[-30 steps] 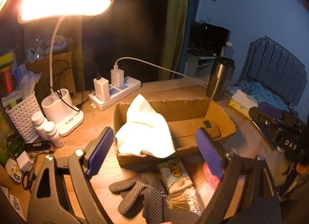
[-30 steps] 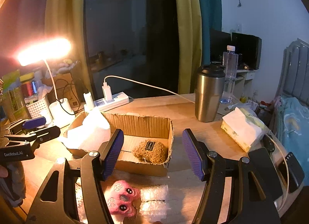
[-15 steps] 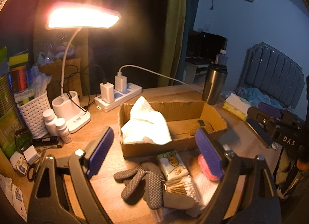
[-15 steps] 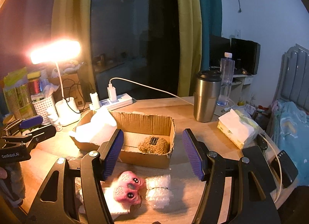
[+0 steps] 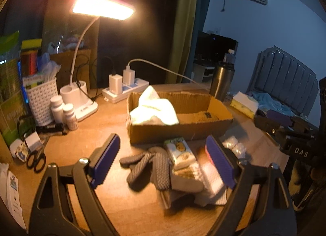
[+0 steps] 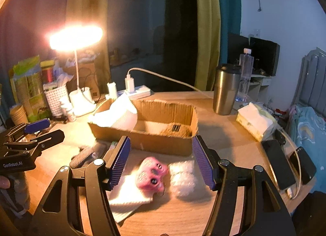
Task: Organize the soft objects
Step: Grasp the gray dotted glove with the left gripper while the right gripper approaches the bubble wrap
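Lying beyond both hand-held grippers, a cardboard box [image 6: 146, 134] is seen holding a white cloth [image 6: 120, 117] and a brown fuzzy item [image 6: 176, 131]. A grey glove [image 5: 150, 166] is framed by the left hand-held gripper [image 5: 163, 163], a pink plush [image 6: 151, 174] by the right hand-held gripper [image 6: 161, 161]; both are spread wide and nothing is gripped. A steel tumbler [image 6: 225, 88] stands on the worktop [image 6: 224, 140] farther right.

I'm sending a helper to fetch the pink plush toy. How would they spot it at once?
Find the open cardboard box on the wooden desk. The pink plush toy lies in front of its near wall, on a white cloth, beside a clear bubble wrap bundle. It is the only pink thing there, with dark eyes.
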